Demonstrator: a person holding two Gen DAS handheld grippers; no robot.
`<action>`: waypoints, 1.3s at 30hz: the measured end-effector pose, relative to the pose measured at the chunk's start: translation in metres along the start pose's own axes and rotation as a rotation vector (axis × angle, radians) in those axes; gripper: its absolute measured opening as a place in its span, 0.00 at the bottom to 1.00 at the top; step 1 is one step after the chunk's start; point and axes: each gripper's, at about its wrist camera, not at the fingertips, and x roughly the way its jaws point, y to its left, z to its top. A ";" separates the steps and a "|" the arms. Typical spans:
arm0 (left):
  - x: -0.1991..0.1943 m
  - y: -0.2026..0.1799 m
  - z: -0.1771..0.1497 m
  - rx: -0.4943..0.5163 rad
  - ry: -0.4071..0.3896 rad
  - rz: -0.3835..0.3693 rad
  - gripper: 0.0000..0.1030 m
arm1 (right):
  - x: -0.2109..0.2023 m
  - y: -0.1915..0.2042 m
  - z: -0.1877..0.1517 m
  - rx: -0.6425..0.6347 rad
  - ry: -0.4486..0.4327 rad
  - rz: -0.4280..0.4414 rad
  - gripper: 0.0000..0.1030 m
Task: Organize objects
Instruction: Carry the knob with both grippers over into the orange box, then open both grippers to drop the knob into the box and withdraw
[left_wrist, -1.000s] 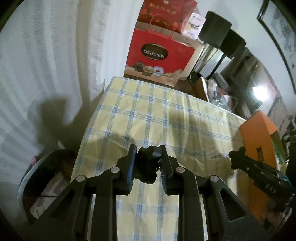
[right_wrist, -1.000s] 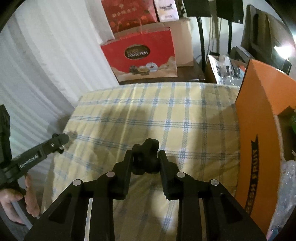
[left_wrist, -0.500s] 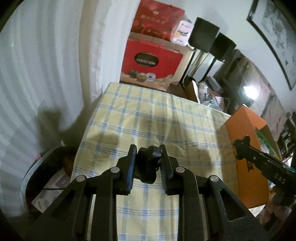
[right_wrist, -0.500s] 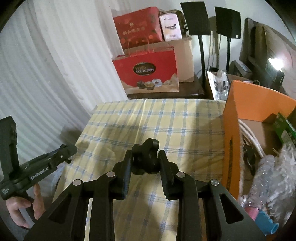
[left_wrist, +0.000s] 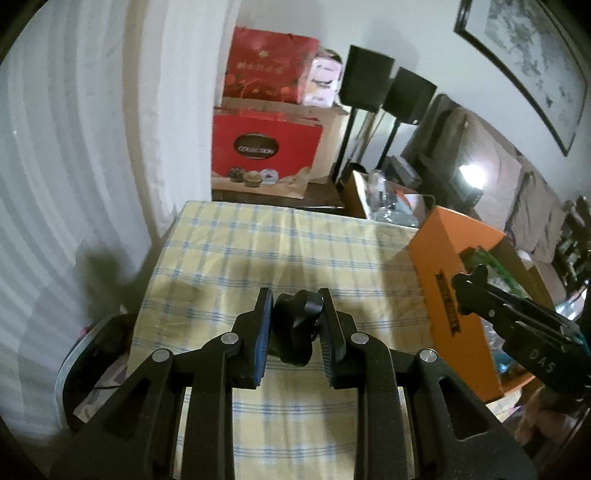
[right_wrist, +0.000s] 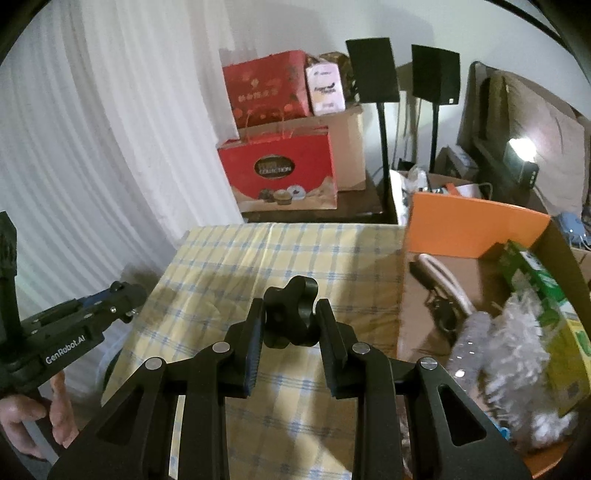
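My left gripper (left_wrist: 295, 306) is shut on a black star-shaped knob (left_wrist: 297, 321) and hangs above the yellow and blue checked tablecloth (left_wrist: 280, 251). My right gripper (right_wrist: 290, 314) is shut on another black star-shaped knob (right_wrist: 291, 314) above the same cloth (right_wrist: 295, 254). The right gripper also shows in the left wrist view (left_wrist: 471, 286), beside the orange box (left_wrist: 447, 273). The left gripper shows at the left of the right wrist view (right_wrist: 118, 295). The orange box (right_wrist: 472, 229) is open and holds a plastic bottle (right_wrist: 469, 339), a green carton (right_wrist: 535, 273) and other items.
A white curtain (right_wrist: 110, 147) hangs left of the table. Red gift bags (right_wrist: 280, 173) and cardboard boxes stand beyond the far edge. Two black speakers on stands (right_wrist: 373, 70) are behind. A grey bin (left_wrist: 92, 362) sits low at the table's left.
Both grippers have risen and pulled back from the table, still holding their knobs. More of the room and the inside of the orange box have come into view.
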 end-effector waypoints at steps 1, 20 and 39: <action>-0.001 -0.005 0.001 0.004 -0.002 -0.003 0.21 | -0.003 -0.003 0.000 0.001 -0.004 -0.004 0.27; -0.001 -0.116 -0.002 0.112 -0.005 -0.085 0.21 | -0.066 -0.075 -0.010 0.039 -0.063 -0.108 0.27; 0.039 -0.199 -0.021 0.177 0.076 -0.162 0.21 | -0.064 -0.144 -0.033 0.101 0.002 -0.157 0.27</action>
